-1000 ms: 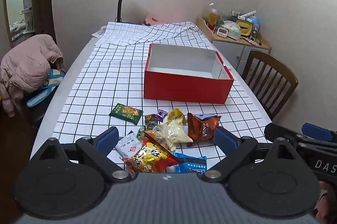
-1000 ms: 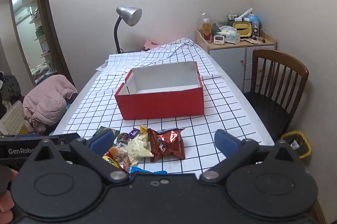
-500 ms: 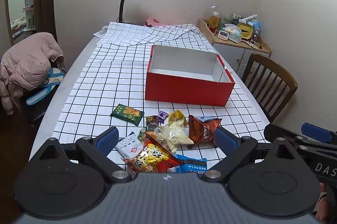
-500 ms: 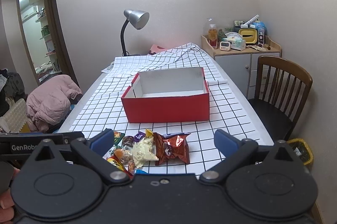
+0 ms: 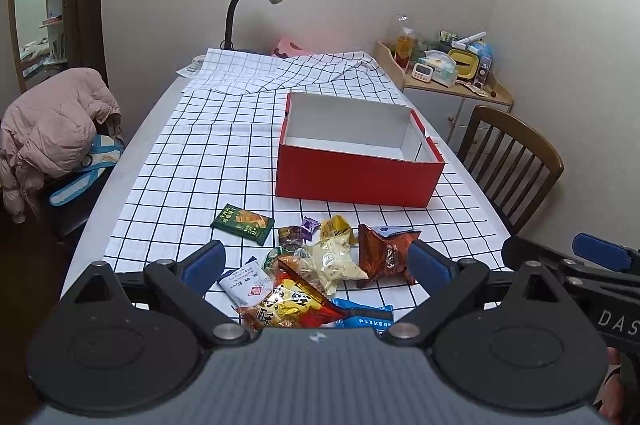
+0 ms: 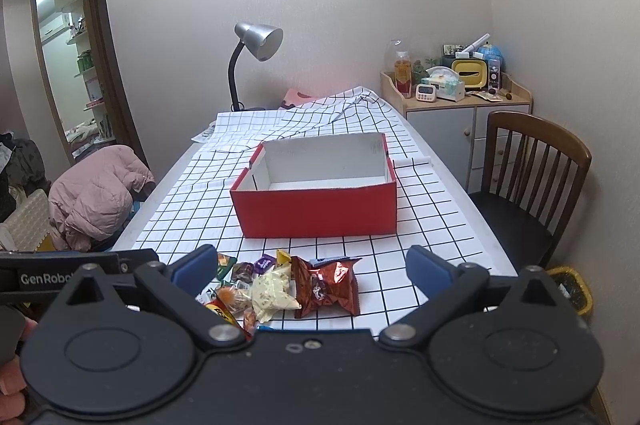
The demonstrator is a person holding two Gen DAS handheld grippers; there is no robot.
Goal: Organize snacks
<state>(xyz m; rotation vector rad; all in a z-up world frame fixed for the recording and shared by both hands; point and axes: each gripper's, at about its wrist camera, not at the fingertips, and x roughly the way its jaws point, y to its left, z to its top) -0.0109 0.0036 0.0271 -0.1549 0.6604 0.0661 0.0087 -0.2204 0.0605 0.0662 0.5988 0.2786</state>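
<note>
Hovering spread wide and empty, the left gripper (image 5: 314, 259) and right gripper (image 6: 308, 263) face snacks (image 5: 320, 265) heaped before the red box (image 5: 356, 177), where overlapping wrappers risk a double grab.

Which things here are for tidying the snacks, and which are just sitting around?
For the job:
- red box, nothing visible inside
- snack packets: brown bag, green packet, pale yellow bag, small wrapped candies
- left gripper and right gripper, both open

Just lying about:
- desk lamp
- pink jacket
- wooden chair
- cabinet clutter
</note>
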